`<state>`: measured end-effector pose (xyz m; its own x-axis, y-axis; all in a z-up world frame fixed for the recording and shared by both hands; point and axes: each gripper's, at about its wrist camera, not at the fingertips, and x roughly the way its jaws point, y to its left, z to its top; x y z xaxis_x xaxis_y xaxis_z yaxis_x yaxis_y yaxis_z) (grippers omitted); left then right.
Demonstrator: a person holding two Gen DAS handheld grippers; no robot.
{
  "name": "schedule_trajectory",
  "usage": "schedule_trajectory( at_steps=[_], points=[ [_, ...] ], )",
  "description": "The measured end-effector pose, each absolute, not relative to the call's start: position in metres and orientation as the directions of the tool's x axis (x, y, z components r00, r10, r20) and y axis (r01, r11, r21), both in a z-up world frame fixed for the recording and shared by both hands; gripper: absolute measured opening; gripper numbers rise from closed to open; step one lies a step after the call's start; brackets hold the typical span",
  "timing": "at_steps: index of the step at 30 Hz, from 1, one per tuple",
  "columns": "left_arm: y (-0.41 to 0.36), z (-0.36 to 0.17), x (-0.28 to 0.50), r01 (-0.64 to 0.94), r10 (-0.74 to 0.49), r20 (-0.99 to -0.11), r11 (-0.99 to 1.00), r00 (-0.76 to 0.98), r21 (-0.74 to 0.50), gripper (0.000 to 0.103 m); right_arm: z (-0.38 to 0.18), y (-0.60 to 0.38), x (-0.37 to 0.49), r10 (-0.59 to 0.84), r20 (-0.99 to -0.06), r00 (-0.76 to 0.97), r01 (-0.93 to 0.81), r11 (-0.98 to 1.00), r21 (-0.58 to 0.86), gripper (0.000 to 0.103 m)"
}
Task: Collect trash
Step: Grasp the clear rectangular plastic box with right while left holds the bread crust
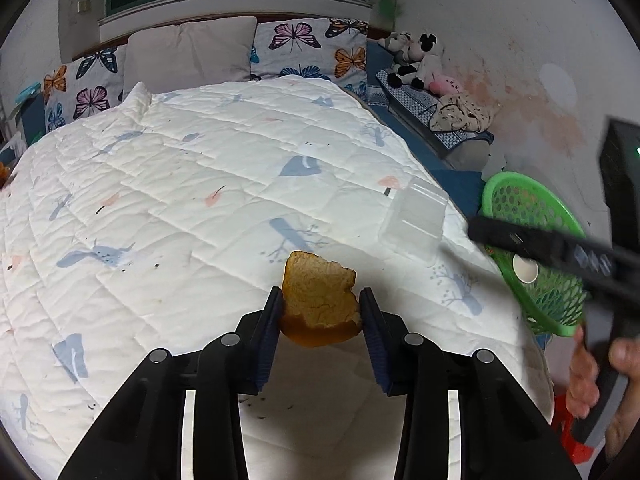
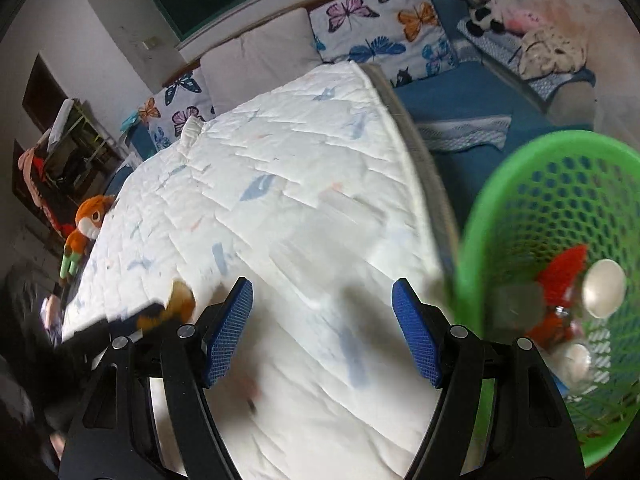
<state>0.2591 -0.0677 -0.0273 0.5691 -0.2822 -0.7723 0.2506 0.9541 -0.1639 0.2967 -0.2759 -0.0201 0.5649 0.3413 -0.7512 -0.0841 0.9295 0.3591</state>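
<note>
My left gripper [image 1: 320,308] is shut on a torn piece of bread [image 1: 318,300] and holds it above the white quilt [image 1: 180,184]. A clear plastic container [image 1: 414,218] lies on the quilt near the bed's right edge. A green mesh basket [image 1: 536,256] stands beside the bed with a white cup and other trash in it; it also shows in the right wrist view [image 2: 560,264]. My right gripper [image 2: 322,316] is open and empty over the quilt [image 2: 280,184], left of the basket. The bread and left gripper show blurred at the left in the right wrist view [image 2: 176,304].
Butterfly pillows [image 1: 308,48] and a plain pillow [image 1: 188,52] line the headboard. Plush toys [image 1: 416,60] lie on a blue side mattress. An orange plush [image 2: 88,224] sits at the bed's far left edge. A red stool [image 1: 568,436] is below the basket.
</note>
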Motion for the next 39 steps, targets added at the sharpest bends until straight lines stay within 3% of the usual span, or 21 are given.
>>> schedule_trajectory(
  at_steps=[8, 15, 18, 26, 28, 39],
  points=[
    [-0.055, -0.036, 0.26, 0.256, -0.309, -0.771, 0.947, 0.557, -0.194, 0.037, -0.032, -0.252, 0.345, 0.248, -0.83, 0.499, 0.046, 0.949, 0.311, 0.072],
    [-0.053, -0.044, 0.26, 0.267, -0.324, -0.771, 0.941, 0.548, -0.205, 0.036, -0.05, -0.259, 0.362, 0.25, -0.854, 0.457, 0.15, 0.924, 0.351, 0.067],
    [-0.052, -0.046, 0.261, 0.265, -0.327, -0.773, 0.941, 0.544, -0.211, 0.034, -0.048, -0.258, 0.362, 0.223, -0.86, 0.459, 0.153, 0.934, 0.324, 0.06],
    [-0.053, -0.045, 0.258, 0.272, -0.337, -0.768, 0.937, 0.544, -0.218, 0.033, -0.038, -0.263, 0.347, 0.242, -0.829, 0.504, 0.108, 0.935, 0.339, 0.059],
    [-0.055, -0.044, 0.257, 0.275, -0.341, -0.767, 0.936, 0.544, -0.221, 0.033, -0.031, -0.265, 0.337, 0.233, -0.817, 0.528, 0.084, 0.943, 0.323, 0.053],
    [-0.076, -0.031, 0.247, 0.303, -0.366, -0.755, 0.925, 0.544, -0.23, 0.031, -0.007, -0.288, 0.299, 0.255, -0.767, 0.588, 0.026, 0.942, 0.333, 0.052]
  ],
)
